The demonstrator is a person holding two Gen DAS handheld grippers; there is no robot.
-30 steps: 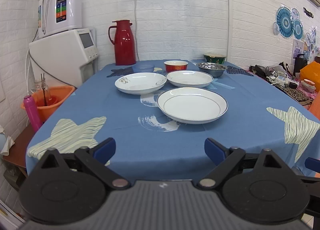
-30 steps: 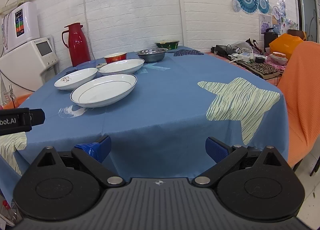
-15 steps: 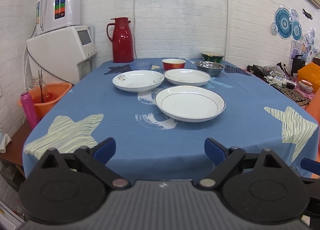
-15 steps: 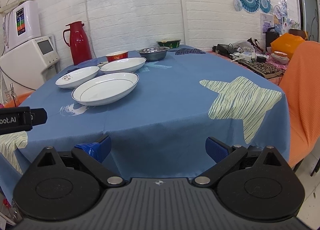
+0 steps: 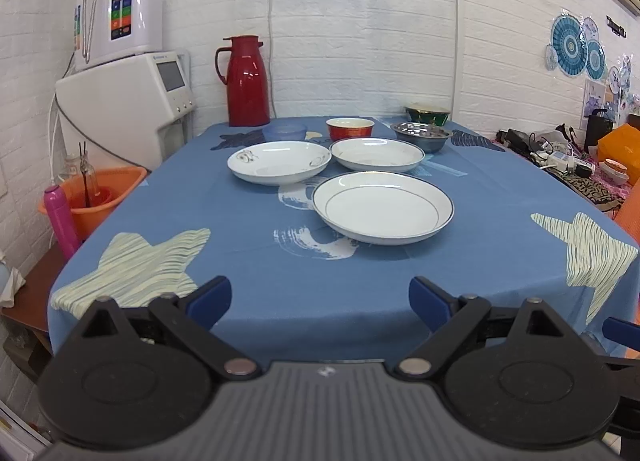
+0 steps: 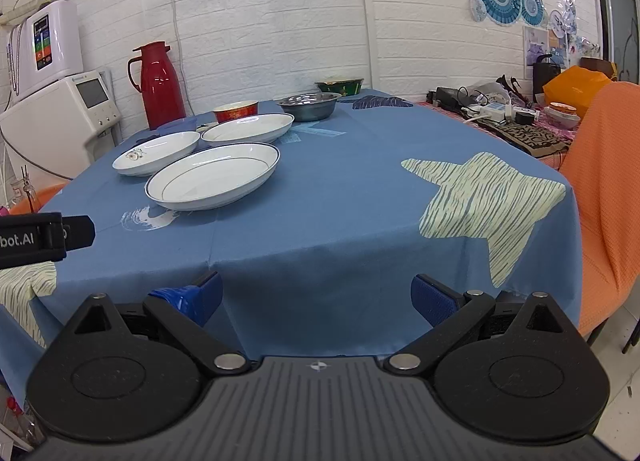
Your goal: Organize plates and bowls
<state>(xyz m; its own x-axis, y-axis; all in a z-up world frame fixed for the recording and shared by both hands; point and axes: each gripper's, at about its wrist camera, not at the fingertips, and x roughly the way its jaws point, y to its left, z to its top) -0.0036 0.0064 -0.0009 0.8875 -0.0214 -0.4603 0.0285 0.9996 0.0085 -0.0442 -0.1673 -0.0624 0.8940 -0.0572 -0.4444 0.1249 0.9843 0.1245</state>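
nothing picked up yet, looks like the very start: both tools held back off the near table edge, lining up. left gripper (image 5: 320, 297) has its blue pads spread wide w/ nothing between them; right gripper (image 6: 316, 297) same, wide apart and empty.

the dishes sit mid-frame in the left view. nearest is the rimmed plate (image 5: 383, 213), centre of frame; behind it to the left the flower plate (image 5: 279, 161), and behind to the right a third white plate (image 5: 378, 154). the three lie close together but i can't tell if rims touch. further back in a row: a blue plastic bowl (image 5: 285, 132), red bowl (image 5: 350, 128), steel bowl (image 5: 421, 136) and a green bowl (image 5: 427, 113) near the wall.

next move, my guess: reach fwd over the cloth to the rimmed plate, get one pad under the rim and one over, then stack plates together, nest bowls after. shallow rims and glazed, so prob slippery; needs a low, flat approach.

surface is a table w/ a blue tablecloth (image 5: 248, 261) printed w/ pale stars, hanging over the edge. white brick wall behind, red flask (image 5: 247, 81) upper left of centre, white machine (image 5: 120, 109) far left, orange tub (image 5: 100, 197) lower left, orange chair cover (image 6: 600, 189) at right in the right view.
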